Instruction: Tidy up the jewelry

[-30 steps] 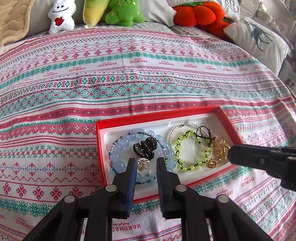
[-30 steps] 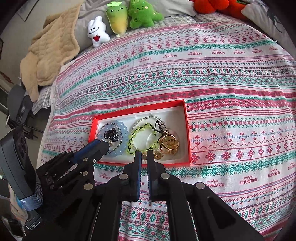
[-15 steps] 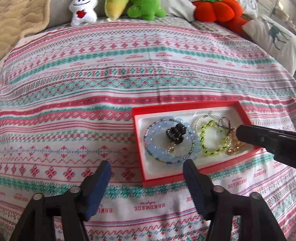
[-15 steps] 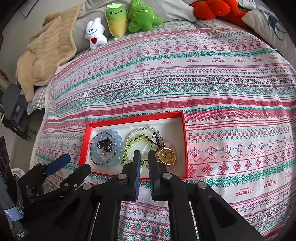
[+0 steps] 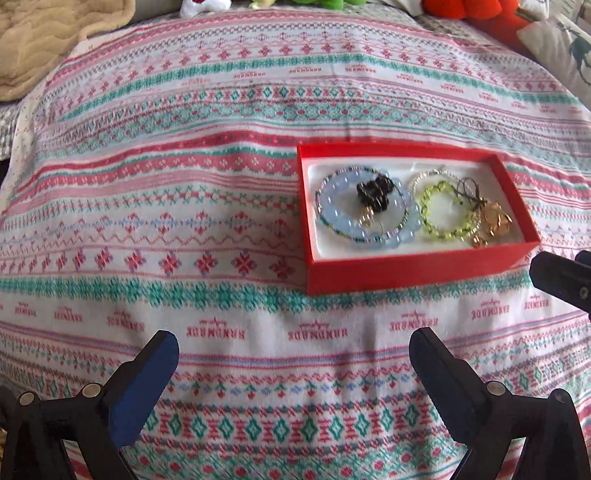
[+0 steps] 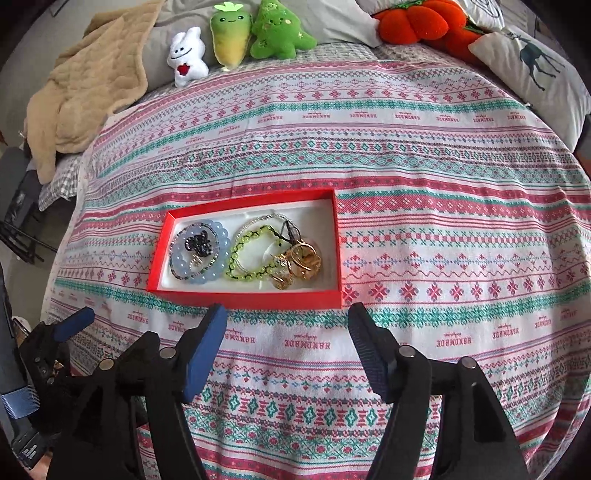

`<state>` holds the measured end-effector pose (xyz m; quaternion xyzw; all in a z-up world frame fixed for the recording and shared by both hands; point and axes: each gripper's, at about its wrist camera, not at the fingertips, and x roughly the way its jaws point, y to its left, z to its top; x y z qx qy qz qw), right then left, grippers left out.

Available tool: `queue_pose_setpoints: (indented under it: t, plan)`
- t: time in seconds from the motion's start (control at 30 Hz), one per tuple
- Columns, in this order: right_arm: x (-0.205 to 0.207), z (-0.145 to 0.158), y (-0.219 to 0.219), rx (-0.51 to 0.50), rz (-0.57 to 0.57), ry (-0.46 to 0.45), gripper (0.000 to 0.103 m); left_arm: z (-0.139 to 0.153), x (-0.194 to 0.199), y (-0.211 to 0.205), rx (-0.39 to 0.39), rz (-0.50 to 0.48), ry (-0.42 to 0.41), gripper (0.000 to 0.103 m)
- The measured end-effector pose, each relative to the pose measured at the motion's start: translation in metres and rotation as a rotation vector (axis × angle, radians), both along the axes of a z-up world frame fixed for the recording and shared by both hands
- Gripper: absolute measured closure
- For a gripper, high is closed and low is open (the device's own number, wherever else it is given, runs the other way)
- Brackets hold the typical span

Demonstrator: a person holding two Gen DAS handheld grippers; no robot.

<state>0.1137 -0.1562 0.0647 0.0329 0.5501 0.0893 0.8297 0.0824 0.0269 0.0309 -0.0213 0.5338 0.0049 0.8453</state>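
Red box (image 6: 243, 295): matt card walls, smooth white lining. Pale blue bracelet (image 6: 218, 275): glossy, translucent beads, glass or plastic, cannot tell which. Green bracelet (image 6: 243, 275): shiny clear beads on dark cord. Gold pieces (image 6: 304, 262): polished, metallic look. Black charm (image 5: 373, 192): glossy. Bedspread (image 6: 406, 177): woven cloth, matt, fine ribbed texture. Tan blanket (image 6: 85, 88): soft quilted cloth. Plush toys (image 6: 273, 33): fuzzy fabric. Right claw (image 6: 288, 354) and left claw (image 5: 293, 373): black matt plastic, blue ribbed pads, bright metal pins.
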Motion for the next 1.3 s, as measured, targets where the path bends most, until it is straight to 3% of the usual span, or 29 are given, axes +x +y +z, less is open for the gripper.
queue_pose_setpoints:
  t: [0.13, 0.23, 0.6, 1.3]
  plan:
    - [-0.013, -0.002, -0.003, -0.066, -0.006, 0.011, 0.017, -0.004, -0.006, -0.003, -0.006, 0.011, 0.021, 0.001]
    - [-0.022, -0.002, -0.002, -0.119, 0.012, 0.010, 0.015, -0.005, -0.008, -0.005, 0.015, 0.018, 0.015, 0.001]
    - [-0.030, -0.007, 0.000, -0.176, 0.044, 0.023, 0.015, -0.002, -0.008, -0.008, 0.018, 0.012, 0.001, 0.001]
    - [-0.025, -0.004, 0.000, -0.166, 0.007, 0.000, 0.015, 0.009, -0.013, 0.003, -0.001, 0.050, -0.080, 0.001]
